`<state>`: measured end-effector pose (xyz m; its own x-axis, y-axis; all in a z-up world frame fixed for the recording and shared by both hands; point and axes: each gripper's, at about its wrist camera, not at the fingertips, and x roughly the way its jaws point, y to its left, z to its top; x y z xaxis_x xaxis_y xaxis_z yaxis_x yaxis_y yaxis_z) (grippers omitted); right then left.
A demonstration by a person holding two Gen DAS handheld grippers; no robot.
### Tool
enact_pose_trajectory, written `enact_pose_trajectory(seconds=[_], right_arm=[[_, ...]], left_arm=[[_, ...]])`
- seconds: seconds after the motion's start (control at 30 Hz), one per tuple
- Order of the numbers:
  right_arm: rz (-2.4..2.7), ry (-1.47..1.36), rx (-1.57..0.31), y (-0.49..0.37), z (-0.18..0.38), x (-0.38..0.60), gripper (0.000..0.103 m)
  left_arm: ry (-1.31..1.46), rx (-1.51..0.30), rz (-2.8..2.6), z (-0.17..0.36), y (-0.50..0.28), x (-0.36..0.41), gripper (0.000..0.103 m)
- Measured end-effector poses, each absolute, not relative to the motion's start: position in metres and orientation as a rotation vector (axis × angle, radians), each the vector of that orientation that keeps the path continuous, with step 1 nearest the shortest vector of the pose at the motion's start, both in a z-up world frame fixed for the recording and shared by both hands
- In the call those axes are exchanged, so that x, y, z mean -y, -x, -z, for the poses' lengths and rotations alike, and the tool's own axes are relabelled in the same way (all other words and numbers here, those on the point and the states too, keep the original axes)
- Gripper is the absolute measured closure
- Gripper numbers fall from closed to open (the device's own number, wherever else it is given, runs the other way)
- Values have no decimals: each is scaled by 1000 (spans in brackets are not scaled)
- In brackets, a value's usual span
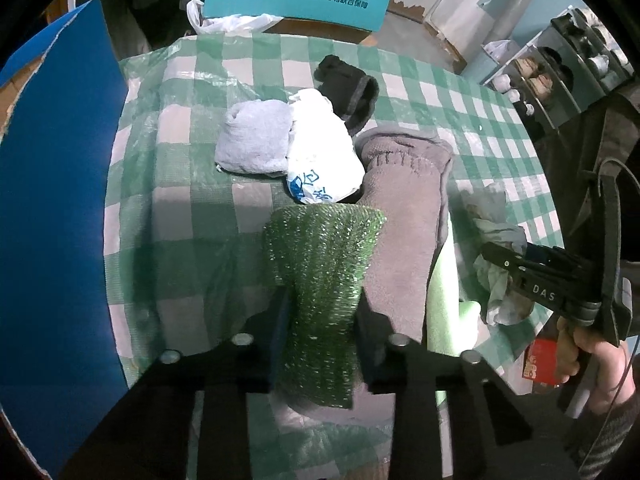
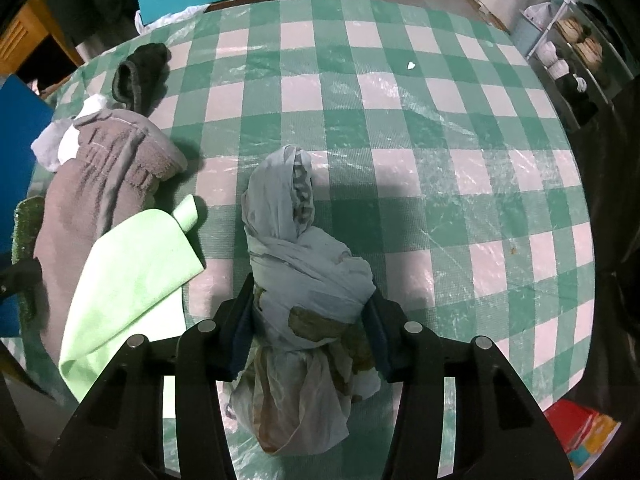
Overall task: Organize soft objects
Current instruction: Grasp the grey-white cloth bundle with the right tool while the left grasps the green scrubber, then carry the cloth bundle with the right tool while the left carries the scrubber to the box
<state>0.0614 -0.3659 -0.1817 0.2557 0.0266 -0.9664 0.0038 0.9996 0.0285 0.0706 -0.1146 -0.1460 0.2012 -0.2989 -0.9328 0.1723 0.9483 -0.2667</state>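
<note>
A: Start at the left. What has the left gripper (image 1: 320, 312) got?

B: Its jaws are pinched on the green scrub cloth (image 1: 324, 276), which narrows to a waist between the pads. Ahead of its fingers sit a grey folded cloth (image 1: 256, 142), a white plastic bag (image 1: 324, 156) and a black sock (image 1: 348, 92); just to its right lies the long grey fleece (image 1: 404, 216), touching the scrub cloth.

A: And what might go wrong there?

B: I'd judge the grip is on one narrow fold. If the scrub cloth's coarse weave catches the fleece, lifting may drag the fleece along or pull the fold free.

A: Further right?

B: A light green cloth (image 2: 136, 276) lies partly over the fleece, just left of the right gripper (image 2: 310, 336). That gripper is closed around the pale blue knotted bundle (image 2: 304, 264) on the checked tablecloth (image 2: 440, 140), both pads pressing its sides.

A: Risk there?

B: The bundle looks loosely wrapped and slippery. Held near its lower part, the long top could flop over, or the wrapping could slide out between the pads. The tablecloth's plastic cover might also cling and lift.
</note>
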Motion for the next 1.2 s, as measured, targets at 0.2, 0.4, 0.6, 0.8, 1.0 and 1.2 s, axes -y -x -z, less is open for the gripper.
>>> enact_pose_trajectory(seconds=[0.2,0.4,0.6,0.8,1.0,1.2], right_arm=[[-45,-3,-1294,-54,169,361,59],[-65,40,-1261,-50,156,348,59],[-86,52,-1222,-43,141,341,60],[-104,65,-1193,-44,129,333,60],[-125,72,-1164,-39,114,325,60],[-152,78,-1139,-35,99,314,60]], left_arm=[[87,-1304,323,140,-67,110,97],[60,-1258,315,128,-64,106,97],[60,-1230,323,120,-62,102,97],[52,-1199,332,107,-57,101,98],[8,-1154,320,90,-52,100,98],[-3,-1129,327,77,-46,96,97]])
